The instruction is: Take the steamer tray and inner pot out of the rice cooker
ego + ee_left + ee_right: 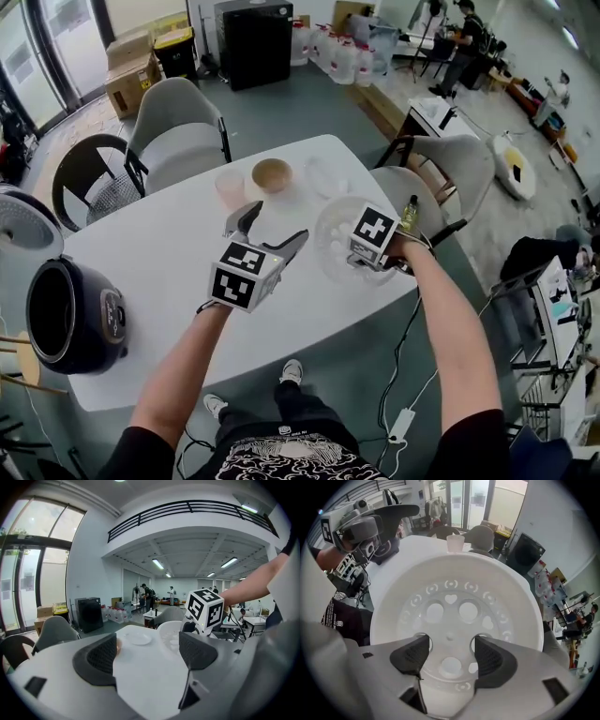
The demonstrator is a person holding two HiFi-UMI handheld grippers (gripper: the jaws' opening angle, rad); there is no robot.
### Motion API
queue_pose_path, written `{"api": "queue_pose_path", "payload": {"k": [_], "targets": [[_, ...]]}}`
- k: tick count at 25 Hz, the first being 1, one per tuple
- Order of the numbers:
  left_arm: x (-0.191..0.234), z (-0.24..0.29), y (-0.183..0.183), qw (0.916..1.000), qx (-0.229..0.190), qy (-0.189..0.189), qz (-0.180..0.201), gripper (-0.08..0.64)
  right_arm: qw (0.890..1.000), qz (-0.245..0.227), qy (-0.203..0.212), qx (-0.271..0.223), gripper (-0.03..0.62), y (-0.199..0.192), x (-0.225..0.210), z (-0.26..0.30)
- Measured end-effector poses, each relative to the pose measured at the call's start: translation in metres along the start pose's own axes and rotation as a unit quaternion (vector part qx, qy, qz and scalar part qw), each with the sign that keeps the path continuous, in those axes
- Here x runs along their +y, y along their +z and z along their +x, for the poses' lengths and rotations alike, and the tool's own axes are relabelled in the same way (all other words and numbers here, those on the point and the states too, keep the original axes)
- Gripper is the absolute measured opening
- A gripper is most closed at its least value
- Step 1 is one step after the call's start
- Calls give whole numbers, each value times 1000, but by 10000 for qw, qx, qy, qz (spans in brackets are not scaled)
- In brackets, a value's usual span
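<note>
The black rice cooker (75, 319) stands open at the table's left end, its inside dark. The white perforated steamer tray (339, 239) lies near the table's right edge. My right gripper (367, 253) points straight down over the tray's right side. In the right gripper view the tray (450, 597) fills the picture, and the right gripper (450, 656) is open with only the tray's holed floor showing between the pads. My left gripper (272, 230) hovers open and empty over mid-table, left of the tray (171, 634).
A pink cup (230, 186), a brown bowl (272, 173) and a clear dish (323, 176) sit at the table's far side. A small bottle (410, 214) stands by the right edge. The cooker's lid (23, 220) is raised. Chairs ring the white table (169, 253).
</note>
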State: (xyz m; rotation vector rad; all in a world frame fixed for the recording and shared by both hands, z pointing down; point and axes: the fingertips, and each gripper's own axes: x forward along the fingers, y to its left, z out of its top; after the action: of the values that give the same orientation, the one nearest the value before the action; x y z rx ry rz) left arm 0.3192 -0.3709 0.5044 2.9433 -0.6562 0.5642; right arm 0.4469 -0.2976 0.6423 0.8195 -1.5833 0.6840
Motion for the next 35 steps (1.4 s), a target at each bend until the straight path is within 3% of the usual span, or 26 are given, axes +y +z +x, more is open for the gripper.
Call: {"api": "queue_pose_path", "payload": {"k": [6, 12, 23, 35], "targets": [[2, 64, -14, 9994, 288, 25, -175, 405, 9998, 80, 178, 91, 318, -15, -49, 44], [0, 95, -26, 9986, 439, -53, -295, 405, 9996, 42, 260, 131, 319, -15, -65, 66], [15, 110, -34, 9978, 566, 5, -331, 405, 9988, -155, 231, 398, 321, -16, -77, 85], [22, 115, -38, 9976, 597, 32, -337, 405, 9991, -86, 285, 297, 324, -16, -82, 98]]}}
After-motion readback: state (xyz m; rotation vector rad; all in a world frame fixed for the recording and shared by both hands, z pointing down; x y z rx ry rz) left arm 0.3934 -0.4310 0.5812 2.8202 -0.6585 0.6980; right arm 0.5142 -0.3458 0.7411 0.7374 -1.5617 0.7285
